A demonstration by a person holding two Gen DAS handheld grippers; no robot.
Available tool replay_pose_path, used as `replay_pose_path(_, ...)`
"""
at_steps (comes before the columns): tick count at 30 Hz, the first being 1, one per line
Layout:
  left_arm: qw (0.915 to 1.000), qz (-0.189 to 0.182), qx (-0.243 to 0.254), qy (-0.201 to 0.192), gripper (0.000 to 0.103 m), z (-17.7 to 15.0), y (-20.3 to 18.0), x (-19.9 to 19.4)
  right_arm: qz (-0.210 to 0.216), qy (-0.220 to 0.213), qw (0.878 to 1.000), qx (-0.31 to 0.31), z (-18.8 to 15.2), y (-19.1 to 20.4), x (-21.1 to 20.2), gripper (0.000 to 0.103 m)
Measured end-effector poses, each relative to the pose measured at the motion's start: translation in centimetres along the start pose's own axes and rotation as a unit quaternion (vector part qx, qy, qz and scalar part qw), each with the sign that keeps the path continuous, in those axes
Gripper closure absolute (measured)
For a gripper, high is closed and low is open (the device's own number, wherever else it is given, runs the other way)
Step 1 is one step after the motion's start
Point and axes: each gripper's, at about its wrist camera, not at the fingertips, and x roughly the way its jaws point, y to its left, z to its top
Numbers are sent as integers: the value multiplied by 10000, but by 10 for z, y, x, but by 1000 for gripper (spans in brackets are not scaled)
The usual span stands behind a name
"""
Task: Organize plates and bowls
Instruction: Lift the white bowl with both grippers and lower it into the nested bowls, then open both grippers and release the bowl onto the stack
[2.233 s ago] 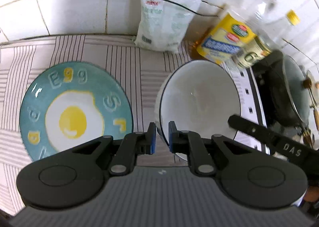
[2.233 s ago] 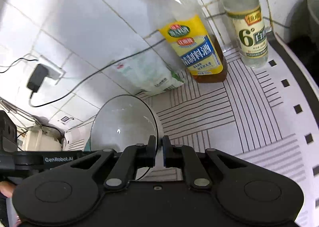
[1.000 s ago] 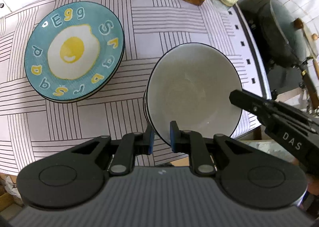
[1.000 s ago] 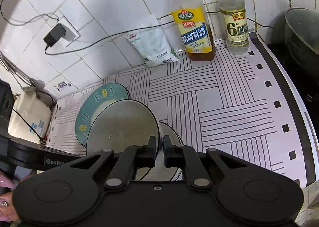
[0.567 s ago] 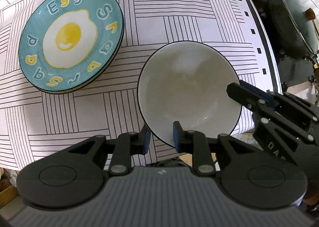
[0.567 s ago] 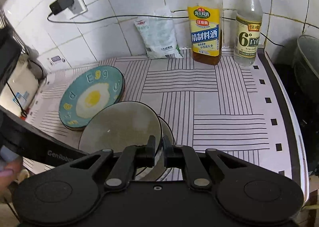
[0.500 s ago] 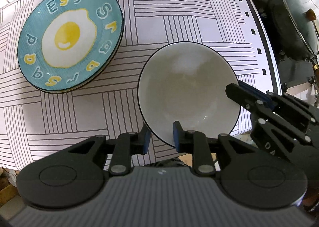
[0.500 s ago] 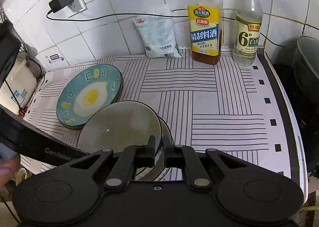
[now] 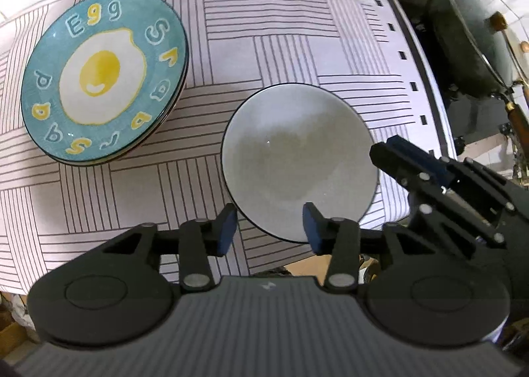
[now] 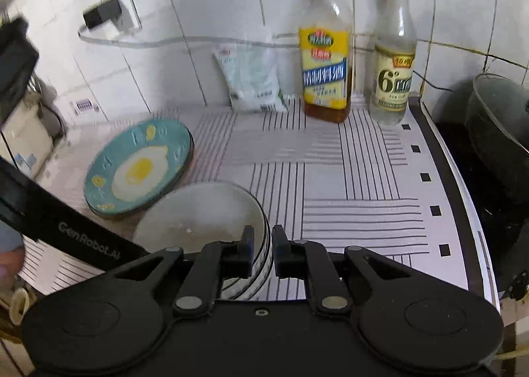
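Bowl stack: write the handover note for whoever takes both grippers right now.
Left gripper: jaws opening, pads clear of the white bowl rim between them.
Right gripper: jaws opening around the bowl's far rim.
Bowl sits nested on the bowl stack on the striped cloth, beside the stacked egg plates.
Done: plates and bowls stacked.
Left: withdraw both grippers.

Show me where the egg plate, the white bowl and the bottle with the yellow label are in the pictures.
egg plate [image 9: 102, 74]: left wrist view, on the yellow yolk at its centre.
white bowl [image 9: 297, 158]: left wrist view, on its inside bottom.
bottle with the yellow label [image 10: 325, 66]: right wrist view, on the label.
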Motion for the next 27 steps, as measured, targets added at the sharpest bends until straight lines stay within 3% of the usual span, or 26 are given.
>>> replay_pose_path(5,9998,-44,148,-106,49,-10,-8,-12,142,-101,9990,422,-4,-8,-14,84)
replay_pose_path(17,9985,69,265,-482,34,-51,-9,-40,191,-409,9968,654,-27,-5,-57,78)
replay_pose_path(24,9924,356,635,-992,34,-79,-6,-52,426,-742,9957,353,-49,4,-81,59)
replay_pose_path(27,9894,397,752,-1178,33,-89,0,-54,454,-799,9956,182,-59,7,-85,55)
